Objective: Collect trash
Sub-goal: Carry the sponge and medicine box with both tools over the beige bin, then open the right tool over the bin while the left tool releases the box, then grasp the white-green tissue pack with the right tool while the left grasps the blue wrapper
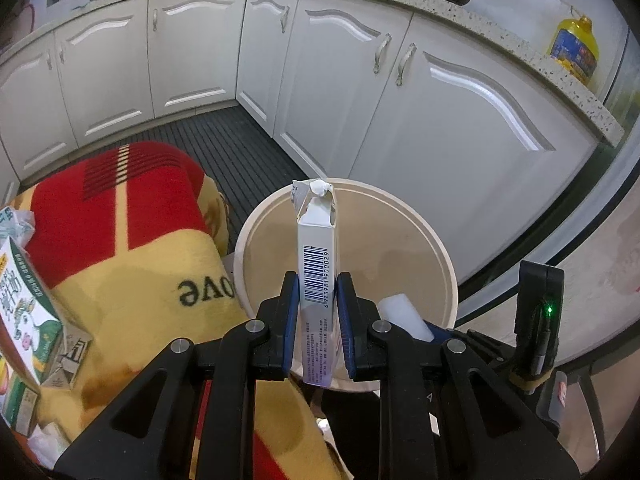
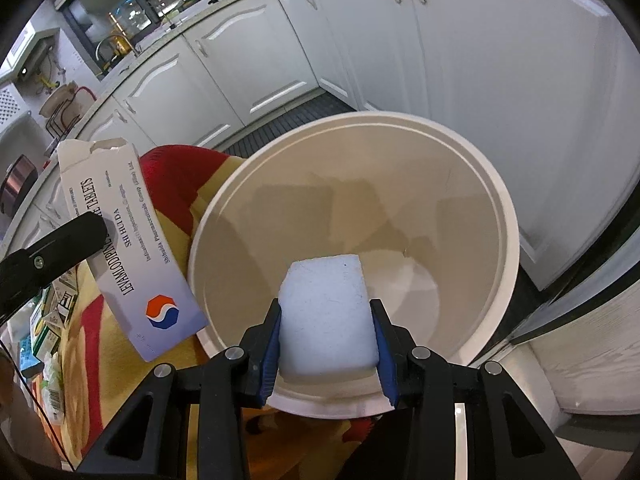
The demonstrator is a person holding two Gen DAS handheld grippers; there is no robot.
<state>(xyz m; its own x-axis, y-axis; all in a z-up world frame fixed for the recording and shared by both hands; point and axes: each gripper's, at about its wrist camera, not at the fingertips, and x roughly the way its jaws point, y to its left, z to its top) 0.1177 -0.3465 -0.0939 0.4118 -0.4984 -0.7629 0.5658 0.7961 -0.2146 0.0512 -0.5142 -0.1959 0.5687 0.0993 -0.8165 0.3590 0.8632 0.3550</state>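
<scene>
Gripping a torn tablet box [image 1: 316, 264], the left claw [image 1: 317, 312] holds it above the cream bin's near rim [image 1: 448, 264]; the right claw [image 2: 326, 344] clamps a white foam block [image 2: 326, 312] over the bin's mouth.

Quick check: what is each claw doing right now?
Left claw: shut on tablet box.
Right claw: shut on white foam block, over bin.

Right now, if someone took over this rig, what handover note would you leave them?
Left gripper: shut on the tablet box, held above the bin's rim.
Right gripper: shut on the white foam block, over the bin opening.
Done: both pieces picked up; the bin looks empty.
Left: release both into the bin, then fetch the cartons lying on the blanket.
</scene>
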